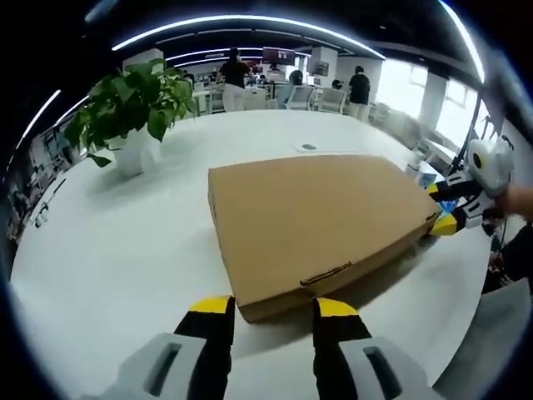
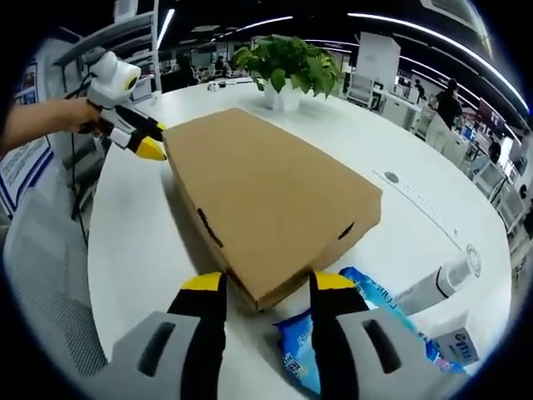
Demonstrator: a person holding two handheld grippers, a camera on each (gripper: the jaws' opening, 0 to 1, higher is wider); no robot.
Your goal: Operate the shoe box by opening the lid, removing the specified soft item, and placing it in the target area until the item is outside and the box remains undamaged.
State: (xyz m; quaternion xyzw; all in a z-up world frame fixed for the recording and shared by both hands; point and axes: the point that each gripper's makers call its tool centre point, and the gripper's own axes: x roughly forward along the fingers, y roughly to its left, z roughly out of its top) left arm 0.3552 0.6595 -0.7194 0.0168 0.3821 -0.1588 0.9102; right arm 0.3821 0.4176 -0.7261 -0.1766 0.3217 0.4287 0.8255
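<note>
Box [image 1: 321,221] seen lid-down shut, flat on white table [image 1: 108,267], corner sat right ahead of left gripper [image 1: 273,310], jaws spread, nothing held. Opposite corner parked between right gripper [image 2: 259,287] jaws, also spread, not clamped as far as can be told. Blue packet [image 2: 371,321] tucked just right of right gripper, print too blurry to be read. White tube [image 2: 437,283] further right. Plant [image 1: 133,104] spotted beyond box, left of left gripper.

left gripper [image 1: 272,310]: fingers [image 1: 215,321] parted, yellow tips level, pointing forward | right gripper [image 2: 265,287]: fingers [image 2: 331,293] parted, yellow tips level | hand [image 2: 71,112]: grips left gripper's handle, forearm reaching in from the view's left
</note>
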